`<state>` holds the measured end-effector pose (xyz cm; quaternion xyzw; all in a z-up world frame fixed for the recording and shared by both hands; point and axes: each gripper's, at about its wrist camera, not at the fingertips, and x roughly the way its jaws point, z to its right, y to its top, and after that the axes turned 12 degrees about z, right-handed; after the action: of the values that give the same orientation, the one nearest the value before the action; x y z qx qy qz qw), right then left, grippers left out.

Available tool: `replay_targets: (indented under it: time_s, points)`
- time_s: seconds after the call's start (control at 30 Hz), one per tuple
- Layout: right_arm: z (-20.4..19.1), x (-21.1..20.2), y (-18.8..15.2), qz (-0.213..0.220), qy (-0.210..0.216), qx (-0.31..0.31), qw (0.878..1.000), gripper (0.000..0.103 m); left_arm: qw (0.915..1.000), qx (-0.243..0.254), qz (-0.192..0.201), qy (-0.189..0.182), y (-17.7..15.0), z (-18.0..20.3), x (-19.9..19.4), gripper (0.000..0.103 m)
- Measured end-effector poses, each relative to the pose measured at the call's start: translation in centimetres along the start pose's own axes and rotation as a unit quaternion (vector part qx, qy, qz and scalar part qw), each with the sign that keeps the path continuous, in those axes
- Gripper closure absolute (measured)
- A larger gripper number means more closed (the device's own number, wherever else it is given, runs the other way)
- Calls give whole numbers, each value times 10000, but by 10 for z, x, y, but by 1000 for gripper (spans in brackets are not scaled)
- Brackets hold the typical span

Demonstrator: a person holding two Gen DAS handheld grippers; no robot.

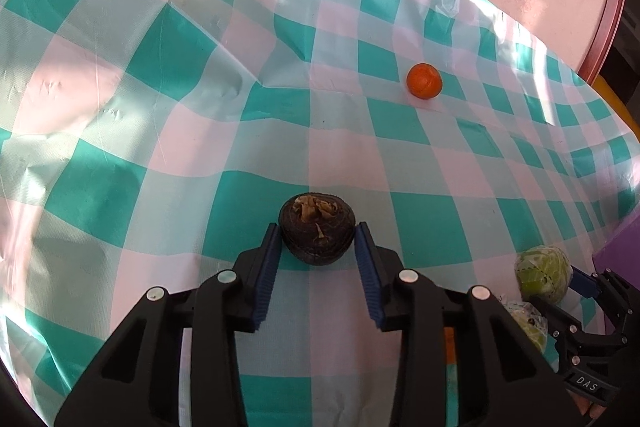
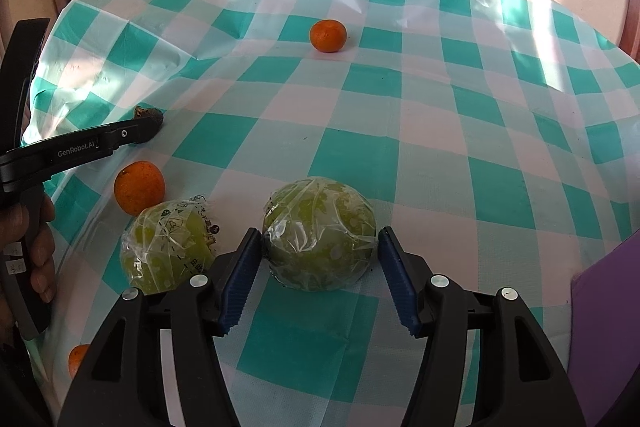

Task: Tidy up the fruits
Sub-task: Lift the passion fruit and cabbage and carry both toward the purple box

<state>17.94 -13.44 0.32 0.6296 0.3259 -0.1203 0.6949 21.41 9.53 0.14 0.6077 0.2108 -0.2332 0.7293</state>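
Observation:
A dark brown round fruit (image 1: 316,227) with a dry tuft on top rests on the checked tablecloth (image 1: 160,107). My left gripper (image 1: 318,227) is shut on it, both blue pads pressing its sides. A green fruit in clear plastic wrap (image 2: 320,231) sits on the cloth between the fingers of my right gripper (image 2: 320,231), whose pads stand just beside it without squeezing. A second wrapped green fruit (image 2: 168,247) lies to its left. One orange (image 2: 328,35) lies far out on the cloth, another orange (image 2: 139,188) lies near the left gripper (image 2: 150,123).
A third orange (image 2: 78,359) shows partly at the lower left table edge. A purple surface (image 2: 604,307) borders the table at the right. A person's hand (image 2: 36,251) holds the left gripper's handle. Curtains and a window stand behind the table.

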Motion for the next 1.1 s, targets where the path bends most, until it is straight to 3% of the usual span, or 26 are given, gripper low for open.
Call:
replay_targets:
  time_s: [0.2,0.63,0.97,1.07,1.1]
  points:
    - [1,0,-1,7,104,115,9999,48,10000,34,16,88,-1,2,-4,67]
    - [15,-26,-5,236,2,375,9990,48,9978,416,502,-119,11,38,-60,67]
    - [30,-49,-36,-244,-55,522,9983,48,9949,786,479,-403,1,75,-79,67]
    - [29,-53,-38,-262,-138,432,9986,45,9937,882,450,-517,-3,85,-80,67]
    - [30,-53,-37,-220,-199,409,9987,39,9934,904,440,-545,-4,89,-80,67]
